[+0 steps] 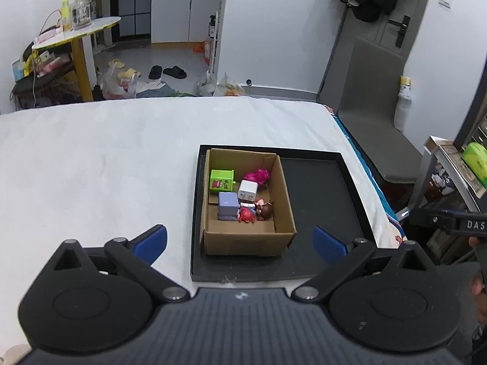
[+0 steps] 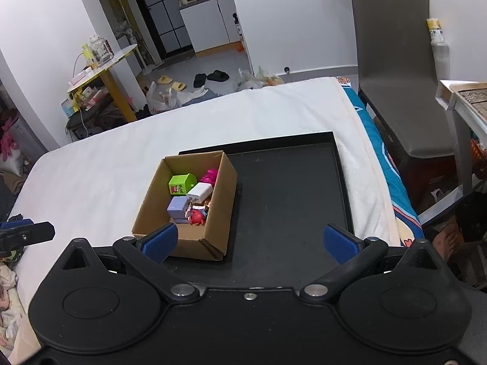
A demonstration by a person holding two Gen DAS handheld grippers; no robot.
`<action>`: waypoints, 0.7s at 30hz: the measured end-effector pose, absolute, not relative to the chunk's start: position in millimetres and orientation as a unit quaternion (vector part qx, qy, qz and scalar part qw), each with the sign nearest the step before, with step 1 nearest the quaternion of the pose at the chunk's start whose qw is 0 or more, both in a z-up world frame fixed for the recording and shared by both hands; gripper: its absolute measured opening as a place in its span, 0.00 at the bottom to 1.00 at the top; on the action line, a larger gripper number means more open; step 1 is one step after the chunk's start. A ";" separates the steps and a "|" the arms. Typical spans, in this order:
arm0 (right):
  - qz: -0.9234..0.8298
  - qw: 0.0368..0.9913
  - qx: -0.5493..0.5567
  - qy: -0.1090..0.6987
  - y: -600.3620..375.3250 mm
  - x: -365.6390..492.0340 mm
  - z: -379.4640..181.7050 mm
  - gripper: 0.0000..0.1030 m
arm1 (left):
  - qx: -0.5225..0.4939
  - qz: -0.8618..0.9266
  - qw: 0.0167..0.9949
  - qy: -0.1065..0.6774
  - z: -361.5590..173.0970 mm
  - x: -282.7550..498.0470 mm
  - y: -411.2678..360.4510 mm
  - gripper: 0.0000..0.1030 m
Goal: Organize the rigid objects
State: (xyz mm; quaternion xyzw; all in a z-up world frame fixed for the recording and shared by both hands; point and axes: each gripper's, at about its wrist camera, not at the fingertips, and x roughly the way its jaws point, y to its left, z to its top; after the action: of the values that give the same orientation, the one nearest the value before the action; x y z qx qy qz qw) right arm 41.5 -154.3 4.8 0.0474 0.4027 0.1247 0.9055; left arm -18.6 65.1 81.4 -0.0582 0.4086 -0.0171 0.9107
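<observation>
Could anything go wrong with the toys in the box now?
Maybe. The box sits at the left side of the tray, on a soft white cover, so a bump could tip it. The toys, like the green cube and white plug, are piled loosely and could spill.

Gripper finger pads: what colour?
Blue, on black linkages. The left gripper in the left wrist view shows them best; the right gripper has the same pads.
</observation>
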 end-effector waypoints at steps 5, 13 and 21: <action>0.132 0.907 0.042 0.399 -152.9 27.3 11.4 1.00 | -0.046 -0.016 0.918 0.395 87.5 -38.3 58.0 0.99; 0.146 0.901 0.046 0.406 -151.9 15.9 10.5 1.00 | -0.047 0.002 0.922 0.385 90.8 -56.6 64.0 0.99; 0.152 0.898 0.041 0.411 -144.1 9.1 11.2 1.00 | -0.062 0.000 0.919 0.389 88.9 -64.1 73.4 0.99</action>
State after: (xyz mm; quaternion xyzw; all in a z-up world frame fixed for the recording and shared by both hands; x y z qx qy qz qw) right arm 9.1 -144.1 11.2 0.0407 0.4111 0.1524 0.8979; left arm -64.1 73.4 88.9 -0.0620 0.3891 -0.0002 0.9191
